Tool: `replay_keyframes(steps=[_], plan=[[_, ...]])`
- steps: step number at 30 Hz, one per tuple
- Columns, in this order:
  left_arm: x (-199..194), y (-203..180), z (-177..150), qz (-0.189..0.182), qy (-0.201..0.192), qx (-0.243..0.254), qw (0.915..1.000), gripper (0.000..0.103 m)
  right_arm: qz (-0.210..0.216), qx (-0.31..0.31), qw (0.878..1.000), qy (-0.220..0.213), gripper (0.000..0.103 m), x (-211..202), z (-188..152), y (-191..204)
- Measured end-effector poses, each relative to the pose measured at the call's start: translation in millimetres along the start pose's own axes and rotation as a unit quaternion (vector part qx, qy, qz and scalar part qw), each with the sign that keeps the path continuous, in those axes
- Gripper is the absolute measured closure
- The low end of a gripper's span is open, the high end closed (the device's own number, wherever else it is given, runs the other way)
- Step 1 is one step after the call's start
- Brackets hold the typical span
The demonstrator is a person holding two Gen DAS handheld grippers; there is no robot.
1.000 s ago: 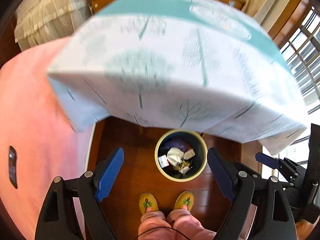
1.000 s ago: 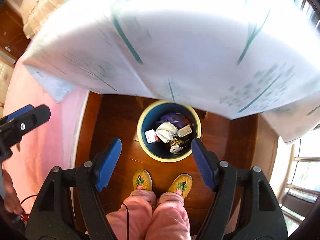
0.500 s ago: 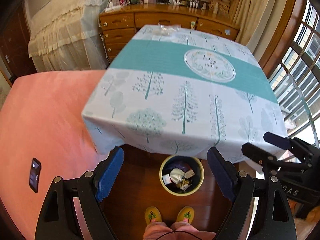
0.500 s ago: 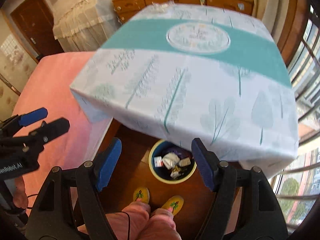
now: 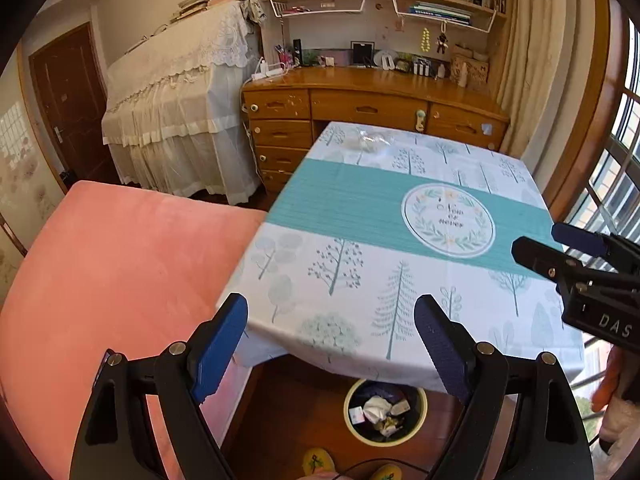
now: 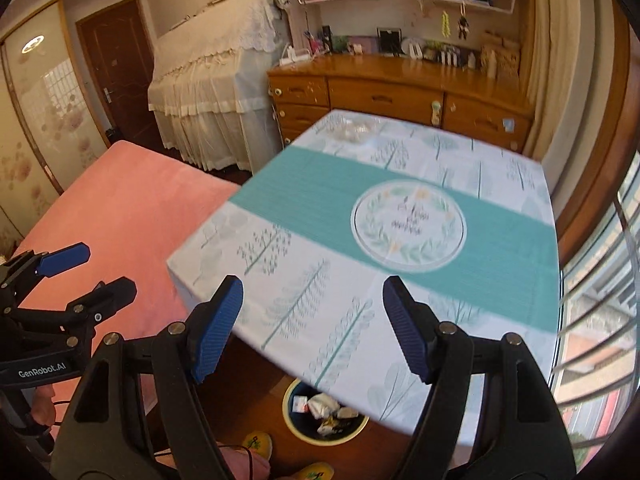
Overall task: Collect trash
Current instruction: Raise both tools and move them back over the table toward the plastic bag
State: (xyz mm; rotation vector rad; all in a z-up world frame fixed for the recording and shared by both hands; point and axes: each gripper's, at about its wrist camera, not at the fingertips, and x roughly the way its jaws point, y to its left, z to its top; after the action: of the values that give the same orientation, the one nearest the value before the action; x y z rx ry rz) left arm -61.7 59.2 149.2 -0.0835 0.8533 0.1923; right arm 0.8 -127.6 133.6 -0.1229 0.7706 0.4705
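A clear crumpled plastic wrapper [image 5: 368, 140] lies at the far end of the table [image 5: 360, 264], which is covered by a white and teal tree-print cloth; it also shows in the right wrist view [image 6: 354, 130]. A round bin [image 5: 384, 412] holding several pieces of trash stands on the floor below the table's near edge, also seen in the right wrist view [image 6: 324, 412]. My left gripper [image 5: 332, 344] is open and empty above the near edge. My right gripper [image 6: 312, 324] is open and empty, to its right.
A pink bed [image 5: 100, 280] lies left of the table. A wooden desk with drawers [image 5: 368, 108] stands behind it, a lace-covered piano [image 5: 180, 112] to its left, window bars [image 6: 600, 300] on the right. My slippered feet [image 5: 316, 464] stand by the bin.
Both grippers have risen and tilted up from looking down at the bin to looking across the table top. Both stay open and empty.
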Motion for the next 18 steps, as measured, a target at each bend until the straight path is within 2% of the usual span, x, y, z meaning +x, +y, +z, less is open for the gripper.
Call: replay_keyframes(steps=[4, 10, 13, 16, 18], plan=[[2, 7, 23, 0.002, -0.009, -0.009, 0.9999, 0.016, -0.007, -0.018, 1.0, -0.013, 0.033, 5, 33, 2], [34, 22, 70, 0.002, -0.011, -0.02, 0.9997, 0.016, -0.012, -0.047, 0.999, -0.015, 0.032, 37, 80, 5], [62, 31, 102, -0.011, -0.011, -0.019, 0.9997, 0.016, -0.018, -0.05, 0.998, -0.012, 0.03, 67, 109, 4], [107, 40, 144, -0.039, 0.005, -0.007, 0.9992, 0.017, -0.027, -0.053, 0.998, -0.001, 0.029, 104, 137, 3], [139, 44, 169, -0.044, 0.018, 0.007, 0.9989, 0.018, -0.032, -0.051, 0.998, 0.013, 0.029, 136, 161, 2]])
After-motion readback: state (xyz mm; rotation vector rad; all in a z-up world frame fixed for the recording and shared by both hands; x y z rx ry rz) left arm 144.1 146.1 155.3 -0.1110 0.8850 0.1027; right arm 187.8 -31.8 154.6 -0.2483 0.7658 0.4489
